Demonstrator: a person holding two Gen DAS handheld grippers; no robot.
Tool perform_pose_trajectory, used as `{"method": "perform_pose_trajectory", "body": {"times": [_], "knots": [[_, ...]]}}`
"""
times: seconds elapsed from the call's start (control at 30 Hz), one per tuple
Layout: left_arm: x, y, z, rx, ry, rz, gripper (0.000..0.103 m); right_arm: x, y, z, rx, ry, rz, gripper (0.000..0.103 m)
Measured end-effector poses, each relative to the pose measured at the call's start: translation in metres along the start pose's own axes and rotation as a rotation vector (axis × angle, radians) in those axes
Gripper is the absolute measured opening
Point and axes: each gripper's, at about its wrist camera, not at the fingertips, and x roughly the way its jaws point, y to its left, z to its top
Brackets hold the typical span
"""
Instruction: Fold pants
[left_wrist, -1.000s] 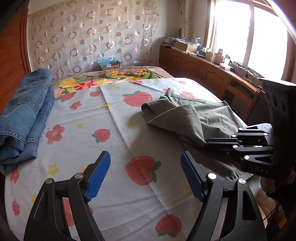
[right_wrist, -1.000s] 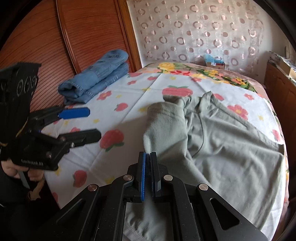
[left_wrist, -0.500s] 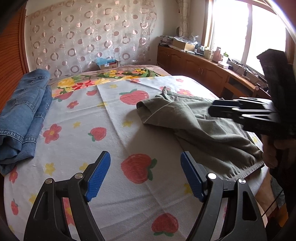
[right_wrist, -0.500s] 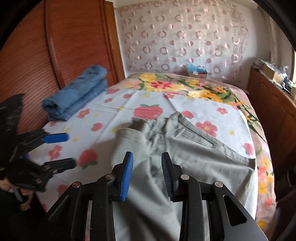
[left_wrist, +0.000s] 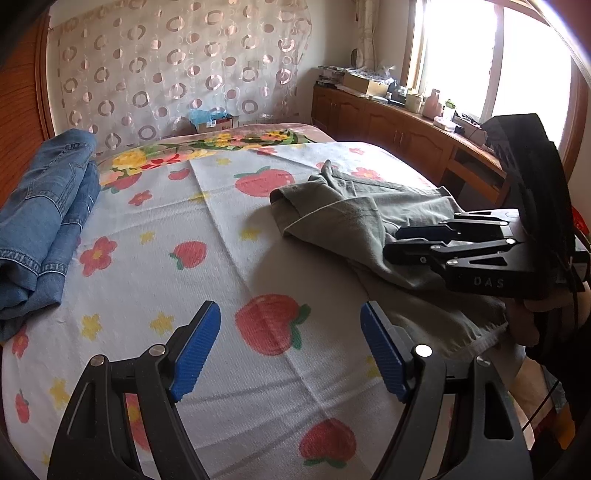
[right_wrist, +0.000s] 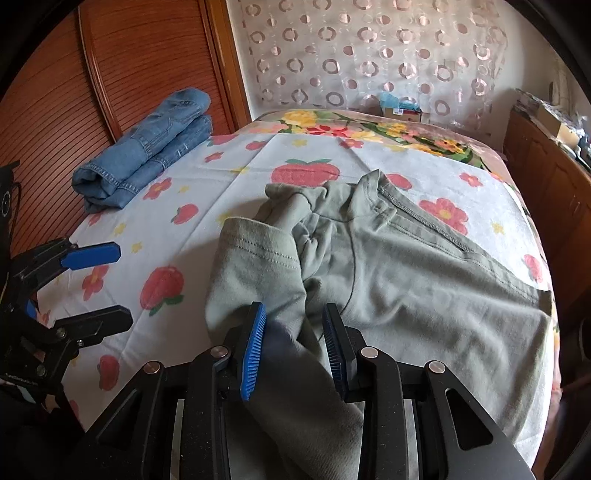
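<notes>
Olive-green cotton pants (right_wrist: 388, 280), crumpled, lie on the bed with the white strawberry-and-flower print sheet (left_wrist: 221, 236), on its window side; one leg is folded back over the rest, its hem stitching up. Right gripper (right_wrist: 293, 343), black with blue ribbed pads, hovers over the near part of the pants: jaws partly apart, a ridge of the green fabric lies between the pads, pads not pressing on it. Left gripper (left_wrist: 290, 347), same build, hangs over bare sheet beside the pants, toward the near bed edge: jaws wide apart, nothing between them. Folded blue denim jeans (left_wrist: 40, 221) sit well apart from the pants at the far side of the bed, against the reddish slatted wooden panel (right_wrist: 122, 66). Curtain with ring pattern (left_wrist: 177, 70) hangs behind the bed.
</notes>
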Motion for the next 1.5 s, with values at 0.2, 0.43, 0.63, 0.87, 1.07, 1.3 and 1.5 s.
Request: {"method": "perform_pose_trajectory", "body": {"times": [0.2, 0.43, 0.63, 0.87, 1.07, 1.3, 1.5], "knots": [[0.0, 0.0, 0.0, 0.0, 0.0, 0.0, 0.079, -0.013, 0.007, -0.007, -0.031, -0.034, 0.015, 0.009], [0.0, 0.0, 0.0, -0.001, 0.0, 0.001, 0.079, -0.032, 0.013, -0.012, -0.047, -0.108, 0.049, 0.006], [0.001, 0.003, -0.006, -0.011, -0.002, 0.006, 0.079, -0.03, 0.02, -0.021, -0.075, -0.087, 0.081, 0.005], [-0.004, 0.003, -0.008, -0.006, -0.008, 0.006, 0.079, -0.052, -0.008, -0.006, -0.027, -0.189, -0.019, 0.004], [-0.003, -0.001, -0.007, 0.006, -0.004, 0.002, 0.079, -0.079, -0.05, 0.001, 0.018, -0.264, -0.134, 0.004], [-0.003, -0.004, -0.005, 0.019, -0.002, -0.001, 0.079, -0.079, -0.098, -0.006, 0.091, -0.241, -0.323, 0.004], [0.003, -0.008, -0.003, 0.025, 0.01, -0.005, 0.079, -0.058, -0.116, -0.016, 0.165, -0.192, -0.278, 0.011]]}}
